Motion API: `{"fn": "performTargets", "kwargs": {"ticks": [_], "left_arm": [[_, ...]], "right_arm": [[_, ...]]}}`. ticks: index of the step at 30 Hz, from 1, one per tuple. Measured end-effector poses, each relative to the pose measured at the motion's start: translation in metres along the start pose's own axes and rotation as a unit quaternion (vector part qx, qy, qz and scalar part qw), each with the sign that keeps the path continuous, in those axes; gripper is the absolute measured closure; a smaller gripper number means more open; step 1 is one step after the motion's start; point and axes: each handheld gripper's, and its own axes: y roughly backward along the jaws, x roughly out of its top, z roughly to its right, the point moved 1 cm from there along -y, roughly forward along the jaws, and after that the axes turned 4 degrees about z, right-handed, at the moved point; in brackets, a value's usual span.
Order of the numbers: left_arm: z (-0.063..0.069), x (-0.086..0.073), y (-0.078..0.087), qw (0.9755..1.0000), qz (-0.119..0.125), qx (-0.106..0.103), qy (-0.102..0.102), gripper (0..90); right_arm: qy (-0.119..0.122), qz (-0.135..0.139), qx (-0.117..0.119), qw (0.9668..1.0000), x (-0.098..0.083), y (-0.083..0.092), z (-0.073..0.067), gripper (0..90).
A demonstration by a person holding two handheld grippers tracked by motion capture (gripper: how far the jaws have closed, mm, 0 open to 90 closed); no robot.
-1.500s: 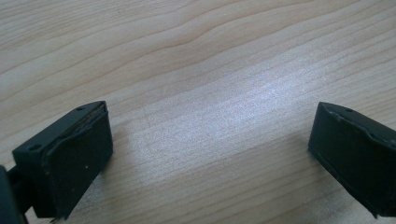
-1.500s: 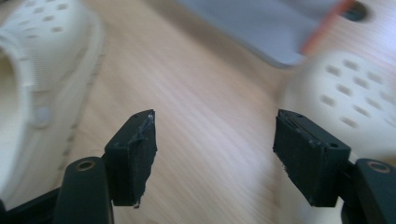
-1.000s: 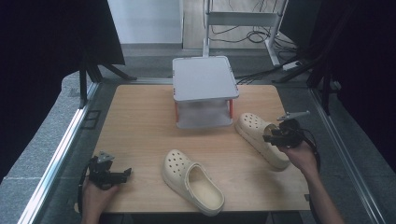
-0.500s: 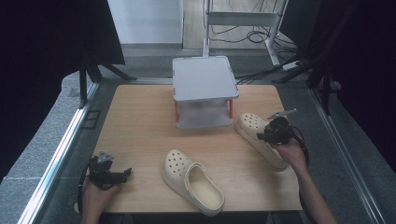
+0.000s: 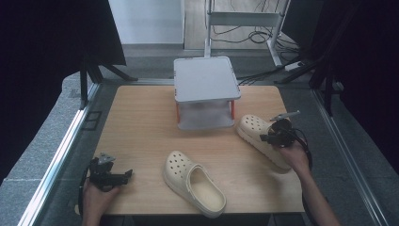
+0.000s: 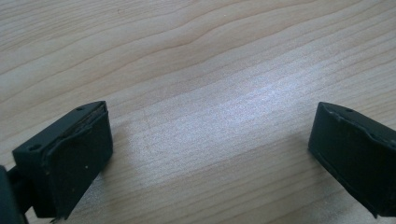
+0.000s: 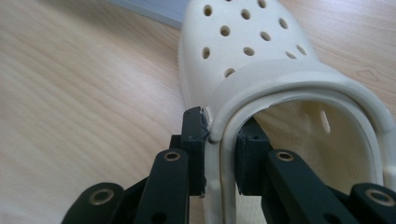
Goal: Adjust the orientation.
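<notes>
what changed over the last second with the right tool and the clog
The right tool moved left along the right clog and now clamps its side wall, one jaw inside, one outside. The left tool, the near clog and the grey stand stayed put.

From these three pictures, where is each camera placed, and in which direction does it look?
High view: sits above the person's side, looks forward and down on the table; shows both forearms, the left gripper and the right gripper.
Left gripper view: rides the left gripper, looks down at bare wood between its open jaws.
Right gripper view: rides the right gripper, looks along jaws closed on the clog's side wall.
Shared: that clog and the wooden top.
</notes>
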Motion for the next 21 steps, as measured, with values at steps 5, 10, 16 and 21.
{"fn": "performTargets", "kwargs": {"ticks": [5,10,16,21], "left_arm": [[0.0,0.0,0.0,1.0,0.0,0.0,0.0,0.0],[0.0,0.0,0.0,1.0,0.001,0.0,0.001,0.0],[0.0,0.0,0.0,1.0,0.0,0.0,0.001,0.0],[0.0,0.0,0.0,1.0,0.002,0.0,0.002,0.0]], "right_arm": [[0.01,0.006,-0.007,0.9999,0.004,0.02,-0.014,76.4],[0.021,0.015,0.0,0.9997,0.007,0.036,-0.032,76.1],[0.023,0.022,0.011,0.9994,0.011,0.047,-0.058,75.2],[0.04,0.024,0.018,0.9988,0.015,0.047,-0.084,74.4]]}}
